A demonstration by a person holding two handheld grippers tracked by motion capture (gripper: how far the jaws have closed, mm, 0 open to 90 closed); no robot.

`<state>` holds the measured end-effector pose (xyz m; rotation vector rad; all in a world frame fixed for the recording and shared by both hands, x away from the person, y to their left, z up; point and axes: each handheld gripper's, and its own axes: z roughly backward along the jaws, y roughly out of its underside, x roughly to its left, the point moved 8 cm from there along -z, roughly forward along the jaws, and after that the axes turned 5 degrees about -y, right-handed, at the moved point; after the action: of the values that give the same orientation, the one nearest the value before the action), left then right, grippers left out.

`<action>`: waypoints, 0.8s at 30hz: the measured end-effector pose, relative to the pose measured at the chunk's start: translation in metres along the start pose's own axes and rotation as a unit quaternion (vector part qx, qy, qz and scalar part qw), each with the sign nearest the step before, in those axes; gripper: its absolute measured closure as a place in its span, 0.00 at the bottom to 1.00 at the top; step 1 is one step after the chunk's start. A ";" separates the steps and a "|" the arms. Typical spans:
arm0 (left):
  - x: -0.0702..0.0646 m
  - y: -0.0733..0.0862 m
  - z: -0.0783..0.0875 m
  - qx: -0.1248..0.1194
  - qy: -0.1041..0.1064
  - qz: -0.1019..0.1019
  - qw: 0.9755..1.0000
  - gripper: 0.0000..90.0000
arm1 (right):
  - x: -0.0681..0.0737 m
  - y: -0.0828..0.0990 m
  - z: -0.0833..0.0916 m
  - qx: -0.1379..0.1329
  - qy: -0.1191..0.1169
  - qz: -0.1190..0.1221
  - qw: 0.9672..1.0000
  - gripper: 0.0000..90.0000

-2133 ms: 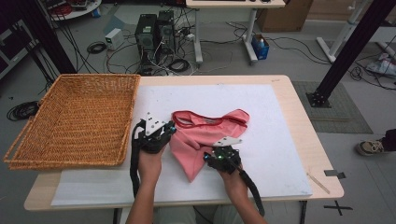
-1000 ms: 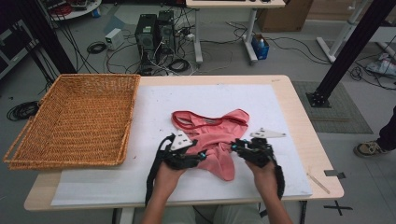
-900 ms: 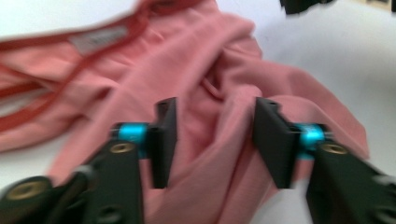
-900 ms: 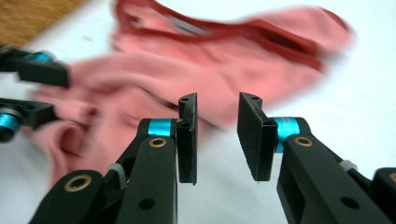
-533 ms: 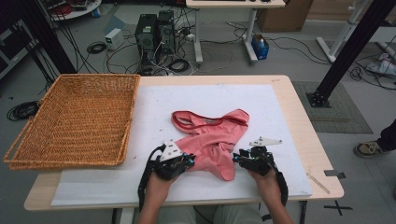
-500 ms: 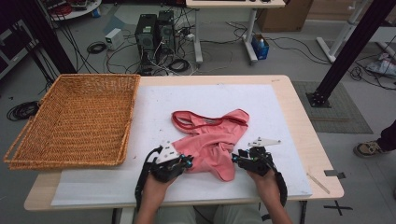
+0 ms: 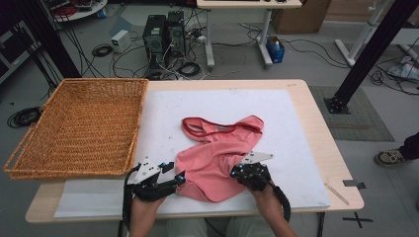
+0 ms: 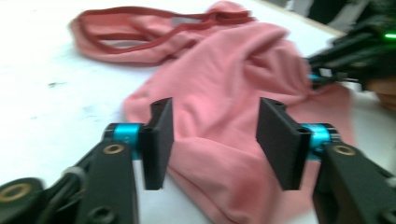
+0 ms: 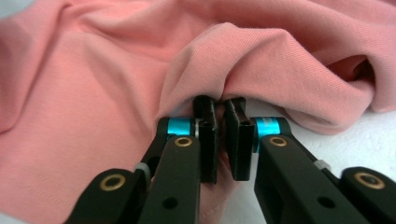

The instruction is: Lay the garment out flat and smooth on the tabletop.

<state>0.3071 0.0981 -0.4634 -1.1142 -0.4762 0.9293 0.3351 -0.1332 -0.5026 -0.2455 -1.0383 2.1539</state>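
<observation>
pink cotton top with dark red trim [image 7: 217, 148] lay crumpled on the white sheet [image 7: 296, 123] that covered the wooden bench [image 7: 341, 163], near its front edge and between the two hands. the left gripper [image 7: 174, 180] sat at the garment's left hem; in the left gripper view its jaws had just been opening and stood well apart over the pink cloth [image 8: 224, 140], pressing on nothing. the right gripper [image 7: 239, 171] was at the garment's right side; its jaws had just been closing, and in the right gripper view they stood narrow, pinching a raised fold of the fabric [image 9: 261, 60]. a woven wicker basket [image 7: 74, 128] sat at the bench's left end, well apart from the top.
</observation>
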 end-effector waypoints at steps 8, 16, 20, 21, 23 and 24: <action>-0.002 -0.012 -0.027 0.012 -0.020 0.003 1.000 0.45 | -0.034 0.019 0.067 -0.057 0.055 -0.054 0.995 0.96; -0.002 -0.003 -0.070 0.091 -0.051 -0.011 0.994 0.45 | -0.028 0.048 0.091 -0.060 0.016 -0.068 0.996 0.82; -0.002 0.006 -0.079 0.122 -0.069 -0.022 0.990 0.48 | -0.051 0.045 0.108 -0.111 0.049 -0.118 0.986 0.75; -0.003 0.007 -0.080 0.128 -0.074 -0.032 0.989 0.58 | -0.059 0.047 0.109 -0.112 0.063 -0.125 0.984 0.73; -0.006 0.007 -0.079 0.132 -0.070 -0.054 0.987 0.88 | -0.072 0.053 0.105 -0.091 0.077 -0.137 0.983 0.71; -0.005 0.007 -0.078 0.133 -0.075 -0.053 0.987 0.96 | -0.074 0.055 0.102 -0.081 0.076 -0.136 0.984 0.70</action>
<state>0.3596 0.0524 -0.5001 -0.7730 -0.5126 0.9574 0.3133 -0.2679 -0.4862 -0.3197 -1.0918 1.7807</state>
